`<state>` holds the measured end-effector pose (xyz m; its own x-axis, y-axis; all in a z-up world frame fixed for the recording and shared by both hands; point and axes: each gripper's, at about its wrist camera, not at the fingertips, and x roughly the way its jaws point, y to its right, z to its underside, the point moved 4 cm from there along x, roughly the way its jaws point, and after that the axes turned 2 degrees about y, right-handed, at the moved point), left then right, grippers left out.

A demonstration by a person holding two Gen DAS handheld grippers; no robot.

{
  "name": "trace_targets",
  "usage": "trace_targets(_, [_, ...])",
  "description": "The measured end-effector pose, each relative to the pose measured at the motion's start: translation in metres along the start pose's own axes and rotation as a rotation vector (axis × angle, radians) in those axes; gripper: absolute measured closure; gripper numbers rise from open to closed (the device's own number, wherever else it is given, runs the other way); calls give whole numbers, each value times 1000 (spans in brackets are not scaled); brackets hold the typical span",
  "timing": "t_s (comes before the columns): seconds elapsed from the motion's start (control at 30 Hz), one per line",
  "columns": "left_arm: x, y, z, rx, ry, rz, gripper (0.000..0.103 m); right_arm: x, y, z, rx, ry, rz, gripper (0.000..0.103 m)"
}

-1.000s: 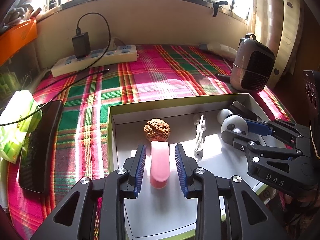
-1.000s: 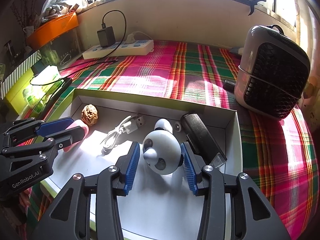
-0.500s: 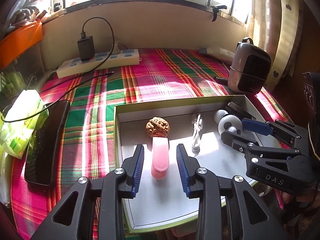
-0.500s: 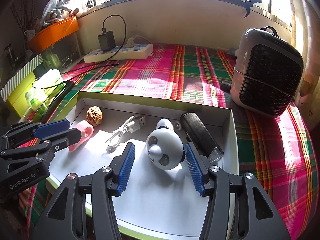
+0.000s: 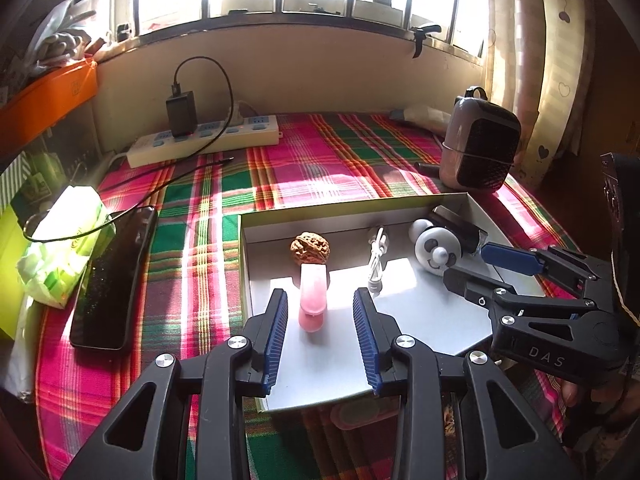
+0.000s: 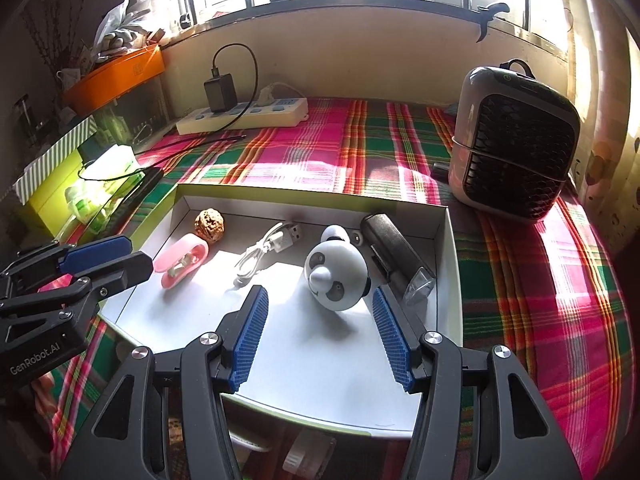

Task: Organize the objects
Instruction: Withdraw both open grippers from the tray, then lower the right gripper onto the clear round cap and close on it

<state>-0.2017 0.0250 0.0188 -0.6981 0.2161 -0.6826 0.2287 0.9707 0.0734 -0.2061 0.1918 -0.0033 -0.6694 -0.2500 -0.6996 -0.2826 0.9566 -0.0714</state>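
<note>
At 12 o'clock of my left gripper [image 5: 320,336], the pink clip [image 5: 313,298] lies free; both jaws apart, and the right gripper [image 6: 318,338] could knock the panda toy [image 6: 336,274].

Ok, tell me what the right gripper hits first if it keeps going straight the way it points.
Probably the panda toy, lying in the box just ahead of the open right gripper; depth is unclear.

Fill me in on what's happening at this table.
A person holds a gripper in each hand over a shallow white box on a plaid cloth. Both are open and hold nothing. The left gripper hangs just short of a pink clip; the right gripper just short of a panda toy. A walnut, white cable and black case also lie inside.
</note>
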Motion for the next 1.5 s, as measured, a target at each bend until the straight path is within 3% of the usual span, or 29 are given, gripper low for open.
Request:
trace_targets(0.3, [-21,0,13,-12,18,-11,71,-22,-1,13,21,28,-6,47])
trace_targets(0.47, [-38,3,19,15,62,-78,71,-34,-1,21,15,42,2,47])
trace_targets(0.93, [-50,9,47,-7,30,1,71,-57,9,50,46,53,16,47])
trace_targets(1.5, [-28,11,62,-12,-42,70,69,-52,17,68,74,3,0,47])
